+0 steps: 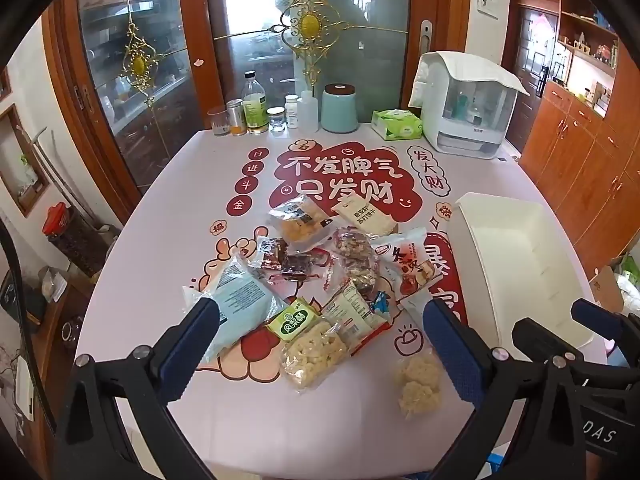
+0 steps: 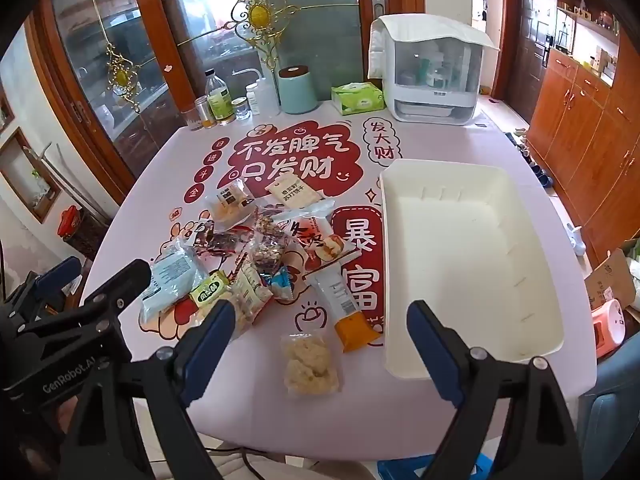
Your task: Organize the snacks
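Observation:
A heap of snack packets lies in the middle of the table, also in the right wrist view. It includes a light blue bag, a green-labelled puffed snack and an orange-ended tube packet. A clear packet of pale puffs lies apart near the front edge. An empty white bin stands right of the heap. My left gripper is open above the front of the heap. My right gripper is open above the lone puff packet, beside the bin.
Bottles and jars, a teal canister, a green tissue box and a white appliance line the table's far edge. Wooden cabinets stand to the right. A glass door is behind the table.

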`<state>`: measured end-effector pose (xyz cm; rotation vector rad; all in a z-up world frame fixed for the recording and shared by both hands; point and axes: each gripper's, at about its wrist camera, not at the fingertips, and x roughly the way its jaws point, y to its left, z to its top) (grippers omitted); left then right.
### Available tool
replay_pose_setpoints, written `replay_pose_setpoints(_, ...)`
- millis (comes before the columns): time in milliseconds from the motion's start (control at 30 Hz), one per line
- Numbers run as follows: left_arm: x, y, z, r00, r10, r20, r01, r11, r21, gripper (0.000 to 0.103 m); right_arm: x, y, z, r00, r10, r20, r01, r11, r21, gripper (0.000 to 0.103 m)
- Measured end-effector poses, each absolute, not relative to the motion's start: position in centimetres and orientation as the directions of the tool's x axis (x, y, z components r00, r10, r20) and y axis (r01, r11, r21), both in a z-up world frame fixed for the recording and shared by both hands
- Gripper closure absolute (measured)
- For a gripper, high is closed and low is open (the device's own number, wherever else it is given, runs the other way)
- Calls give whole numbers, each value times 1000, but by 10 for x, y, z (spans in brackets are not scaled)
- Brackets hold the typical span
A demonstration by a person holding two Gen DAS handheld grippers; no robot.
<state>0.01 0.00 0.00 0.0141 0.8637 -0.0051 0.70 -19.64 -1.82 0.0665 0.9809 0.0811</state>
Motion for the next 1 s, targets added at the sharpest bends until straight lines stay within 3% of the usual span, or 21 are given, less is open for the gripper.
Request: replay_pose_setpoints(1000, -10, 11, -8, 620, -4, -785, 6, 1000, -1, 2, -2, -183, -21, 543, 113, -832, -33, 993, 113, 14)
